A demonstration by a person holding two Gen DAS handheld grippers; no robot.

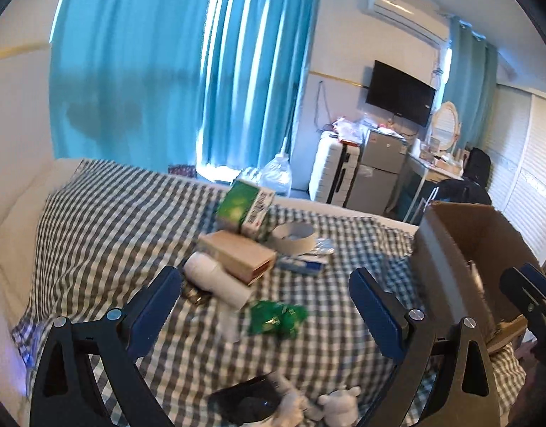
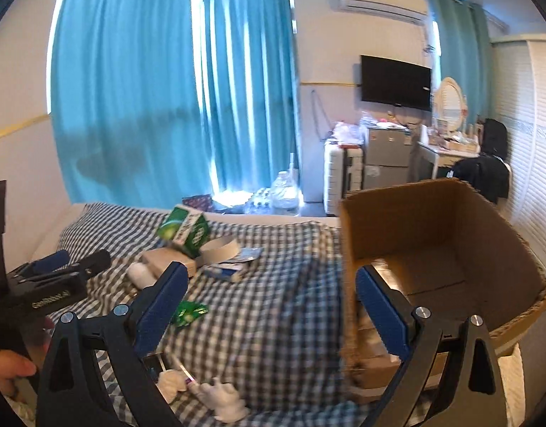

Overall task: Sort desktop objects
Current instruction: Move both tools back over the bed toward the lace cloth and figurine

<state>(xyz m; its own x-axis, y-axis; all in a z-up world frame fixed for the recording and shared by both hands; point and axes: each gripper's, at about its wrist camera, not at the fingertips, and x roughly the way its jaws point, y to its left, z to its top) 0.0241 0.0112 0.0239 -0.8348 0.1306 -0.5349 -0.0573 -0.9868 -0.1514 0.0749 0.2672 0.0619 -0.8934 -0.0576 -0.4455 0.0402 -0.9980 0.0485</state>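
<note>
Several objects lie on a checked bedcover (image 1: 112,220): a green-and-white carton (image 1: 244,206), a brown box (image 1: 237,252), a white bottle (image 1: 216,277), a tape roll (image 1: 294,236), a blue-and-white packet (image 1: 301,263) and a green packet (image 1: 276,320). My left gripper (image 1: 267,302) hovers open above the green packet, with nothing between its pads. My right gripper (image 2: 273,307) is also open. Its right finger stands over the near left corner of an open cardboard box (image 2: 450,235). The left gripper (image 2: 52,277) shows at the left edge of the right wrist view, held by a hand (image 2: 9,366).
White toy figures (image 2: 223,398) and a black object (image 1: 244,402) lie at the near edge of the bed. Beyond the bed stand water bottles (image 2: 283,188), a white suitcase (image 2: 340,178), a small fridge (image 2: 386,156) and a dressing table (image 2: 447,153). Teal curtains (image 2: 148,89) hang behind.
</note>
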